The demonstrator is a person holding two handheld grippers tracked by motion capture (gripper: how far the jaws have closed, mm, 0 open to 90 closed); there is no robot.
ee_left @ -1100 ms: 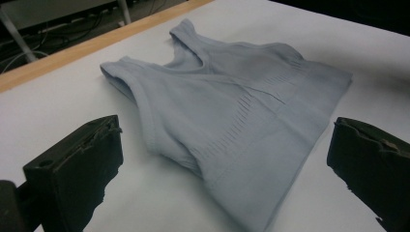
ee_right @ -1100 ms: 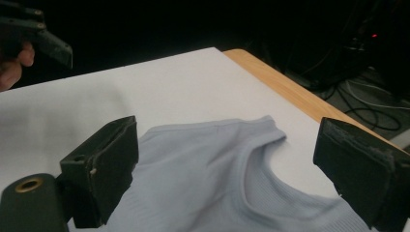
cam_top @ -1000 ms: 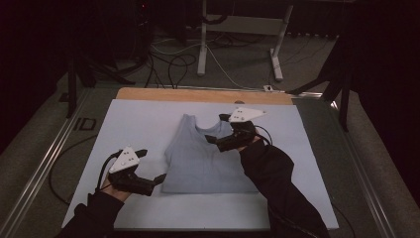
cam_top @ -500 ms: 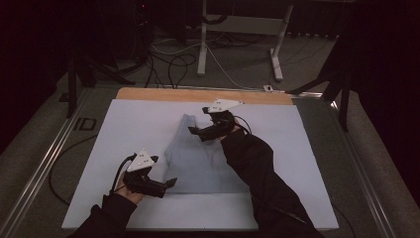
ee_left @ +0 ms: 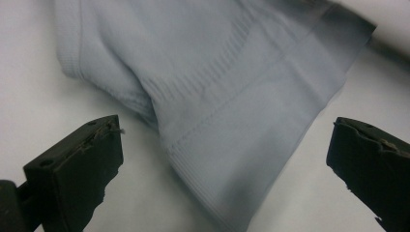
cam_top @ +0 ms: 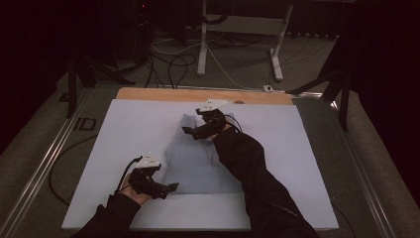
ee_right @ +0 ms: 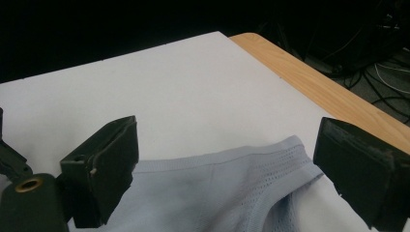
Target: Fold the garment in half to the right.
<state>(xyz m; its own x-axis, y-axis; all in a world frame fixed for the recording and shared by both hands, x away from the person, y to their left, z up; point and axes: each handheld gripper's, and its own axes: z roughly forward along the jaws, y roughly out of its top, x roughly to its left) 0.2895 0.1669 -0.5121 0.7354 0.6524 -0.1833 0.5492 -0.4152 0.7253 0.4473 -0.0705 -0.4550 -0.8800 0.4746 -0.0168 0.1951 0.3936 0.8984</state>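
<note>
now both grippers are gaping wide, left gripper (cam_top: 166, 189) hovering at the top's (cam_top: 198, 158) near hem corner, right gripper (cam_top: 190, 132) hovering over its strap by the board's (cam_top: 124, 129) far edge

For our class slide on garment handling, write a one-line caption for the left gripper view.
Open left tool poised over the hem corner of a pale blue garment on a white table.

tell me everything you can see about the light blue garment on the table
The light blue garment looks like a sleeveless knit top, thin and stretchy, with ribbed hem bands and a mesh panel near a strap. It lies mostly flat on the white table cover, hem toward the person, somewhat rumpled. The left gripper is open at its hem corner, the right gripper open over a strap.
</note>
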